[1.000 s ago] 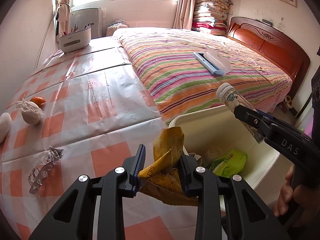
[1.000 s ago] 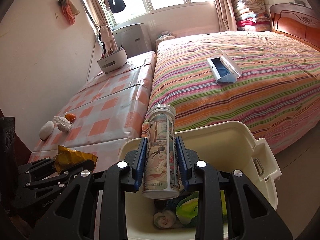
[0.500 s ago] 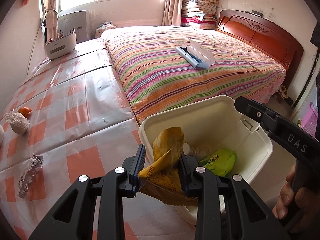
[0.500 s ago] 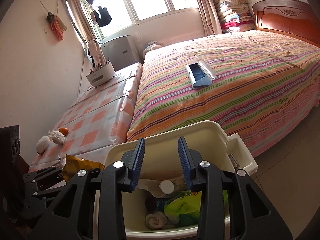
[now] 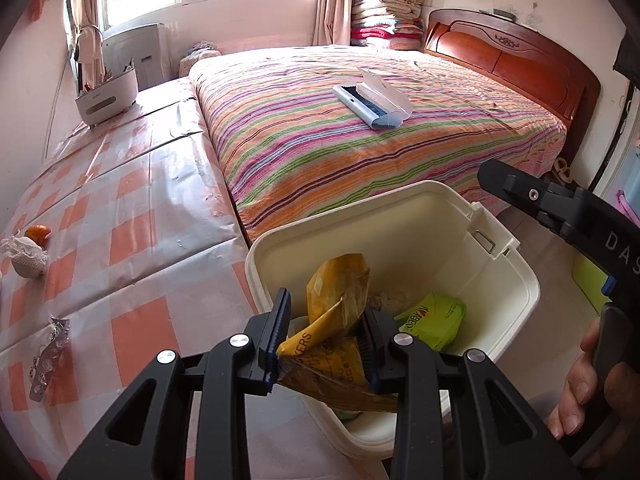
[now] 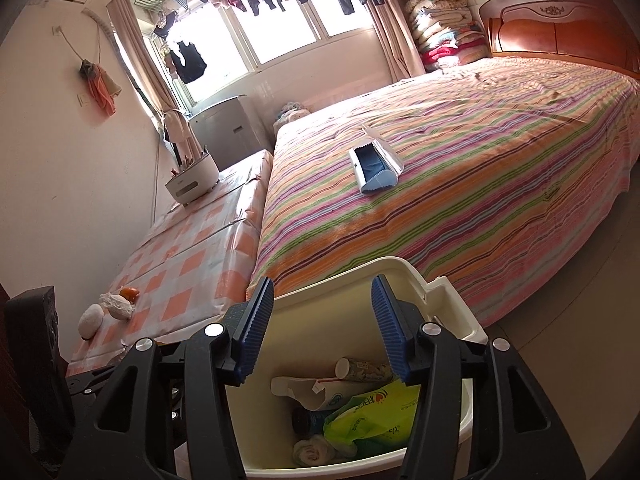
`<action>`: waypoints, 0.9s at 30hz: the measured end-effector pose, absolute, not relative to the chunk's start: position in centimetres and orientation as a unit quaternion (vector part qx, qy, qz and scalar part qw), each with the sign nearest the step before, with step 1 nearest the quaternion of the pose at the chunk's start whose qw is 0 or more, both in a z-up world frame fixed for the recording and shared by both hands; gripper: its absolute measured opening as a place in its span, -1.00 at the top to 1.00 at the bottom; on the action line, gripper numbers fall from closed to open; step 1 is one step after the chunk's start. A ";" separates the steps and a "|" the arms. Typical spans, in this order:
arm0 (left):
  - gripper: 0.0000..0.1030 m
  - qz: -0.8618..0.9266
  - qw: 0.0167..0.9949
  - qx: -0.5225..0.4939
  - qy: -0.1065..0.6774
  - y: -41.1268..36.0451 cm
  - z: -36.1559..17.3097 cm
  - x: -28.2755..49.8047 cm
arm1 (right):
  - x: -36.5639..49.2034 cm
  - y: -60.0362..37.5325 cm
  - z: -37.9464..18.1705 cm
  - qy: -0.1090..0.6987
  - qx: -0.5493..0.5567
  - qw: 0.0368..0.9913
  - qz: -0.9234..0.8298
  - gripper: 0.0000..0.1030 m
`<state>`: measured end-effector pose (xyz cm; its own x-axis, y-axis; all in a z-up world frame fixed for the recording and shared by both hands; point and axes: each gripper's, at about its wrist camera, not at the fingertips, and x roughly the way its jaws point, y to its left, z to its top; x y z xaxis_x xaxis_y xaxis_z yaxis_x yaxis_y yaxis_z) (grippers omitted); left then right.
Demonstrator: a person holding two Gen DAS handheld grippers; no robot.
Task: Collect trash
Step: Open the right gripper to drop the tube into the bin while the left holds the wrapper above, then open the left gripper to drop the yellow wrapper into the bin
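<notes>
A bedroom with a striped bedspread (image 5: 360,148) on a wooden-headboard bed; to its left a lower surface under an orange-checked plastic cover (image 5: 120,208). At the near end of the bed stands a cream plastic bin (image 5: 400,216). The left gripper (image 5: 322,336) is clamped on a crumpled yellow snack wrapper (image 5: 340,292), held over the bin's near left rim. The right gripper (image 6: 322,328) hangs above the bin with its blue-padded jaws well apart and nothing between them; they have just been opening. Inside the bin lie a printed tube bottle (image 6: 364,370), a green packet (image 6: 372,412) and other rubbish. On the checked cover, far left, sit a foil blister strip (image 5: 50,354) and a small orange (image 5: 38,234).
</notes>
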<state>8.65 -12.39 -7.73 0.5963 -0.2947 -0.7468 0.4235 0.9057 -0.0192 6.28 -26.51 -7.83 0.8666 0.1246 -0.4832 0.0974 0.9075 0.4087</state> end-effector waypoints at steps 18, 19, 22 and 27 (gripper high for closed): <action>-0.38 -0.219 0.886 0.111 0.394 -14.7 -7.3 8.0 | 5.9 -27.5 -7.8 0.250 0.227 0.941 -0.002 -0.21; -0.42 -0.218 0.886 0.115 0.393 -14.7 -7.3 8.0 | 5.9 -27.5 -7.9 0.250 0.227 0.941 -0.003 -0.21; -0.45 -0.216 0.888 0.122 0.387 -14.2 -6.9 7.9 | 6.1 -27.5 -7.9 0.251 0.230 0.940 -0.003 -0.22; -0.46 -0.192 0.899 0.121 0.375 -11.7 -6.1 8.2 | 6.5 -26.9 -8.1 0.256 0.225 0.940 -0.001 -0.25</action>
